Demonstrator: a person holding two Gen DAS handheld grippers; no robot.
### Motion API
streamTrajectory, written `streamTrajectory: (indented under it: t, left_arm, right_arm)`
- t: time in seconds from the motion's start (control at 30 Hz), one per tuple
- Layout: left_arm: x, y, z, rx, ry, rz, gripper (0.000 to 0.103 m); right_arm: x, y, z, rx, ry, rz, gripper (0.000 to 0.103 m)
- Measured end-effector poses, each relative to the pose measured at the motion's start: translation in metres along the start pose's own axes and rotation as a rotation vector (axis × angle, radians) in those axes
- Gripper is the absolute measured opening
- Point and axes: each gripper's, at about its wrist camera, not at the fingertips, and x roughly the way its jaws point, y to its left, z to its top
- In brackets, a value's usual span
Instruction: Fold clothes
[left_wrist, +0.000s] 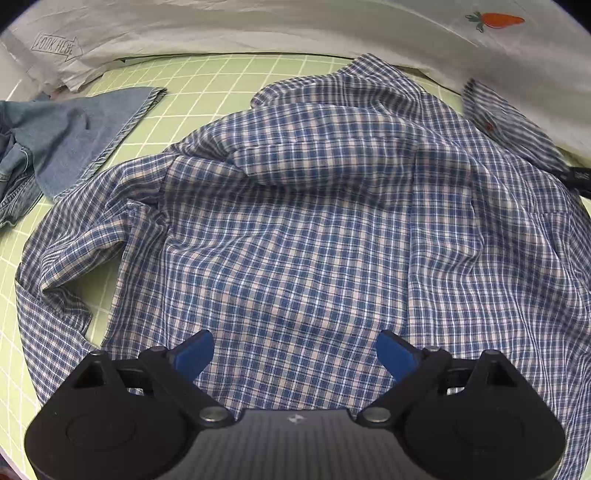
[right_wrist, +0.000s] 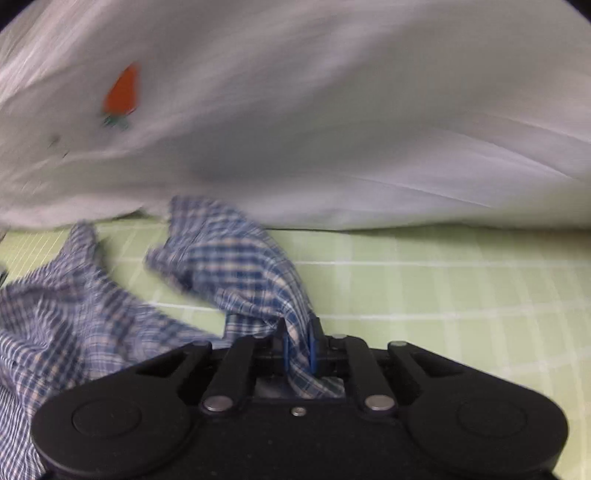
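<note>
The blue-and-white checked shirt (left_wrist: 295, 229) lies spread and rumpled over the green gridded surface (left_wrist: 207, 85), its body facing up with creases running across the upper part and one sleeve bunched at the left, where a patch of the surface shows through a fold. The left tool (left_wrist: 294, 350) hangs just above the shirt's near edge with its blue-padded fingers (left_wrist: 195, 350) spread wide and nothing between them. In the right wrist view, the right tool (right_wrist: 298, 347) has its fingers pressed together on a gathered corner of the shirt (right_wrist: 236, 266), and the cloth rises from the pinch in a loose, blurred fold above the surface (right_wrist: 443, 295); the rest of the shirt trails off to the left. Beside the shirt, at the left of the left wrist view, sits a light blue denim garment (left_wrist: 66, 140), its hemmed edge touching the shirt's shoulder area. Behind everything, a white cloth (left_wrist: 258, 26) printed with an orange carrot (left_wrist: 498, 20) runs along the far edge of the surface.
</note>
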Motion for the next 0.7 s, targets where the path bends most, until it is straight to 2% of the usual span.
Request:
streamTrajectory:
  t: [0.33,0.5,0.53,0.57,0.6,0.7]
  left_arm:
    - [-0.013,-0.006,-0.009,0.014,-0.014,-0.029,0.094]
    - [-0.015,-0.013,-0.013,0.028,-0.012,-0.042,0.094]
    - [-0.017,-0.015,-0.013,0.035,-0.015,-0.045,0.094]
    - [-0.018,-0.017,-0.014,0.044,-0.017,-0.047,0.094]
    - [-0.019,-0.019,-0.014,0.055,-0.021,-0.048,0.094]
    - [-0.024,-0.025,-0.017,0.087,-0.029,-0.049,0.094]
  right_arm:
    - [-0.106,-0.129,-0.096,0.382,-0.013,-0.37,0.008]
    - [-0.157,-0.156,-0.157,0.512,0.008,-0.415,0.01]
    - [-0.162,-0.156,-0.163,0.513,0.004,-0.42,0.013]
    - [-0.167,-0.156,-0.168,0.513,-0.001,-0.425,0.026]
    - [-0.171,-0.155,-0.173,0.513,-0.006,-0.43,0.044]
    - [-0.179,-0.152,-0.174,0.523,-0.064,-0.448,0.062]
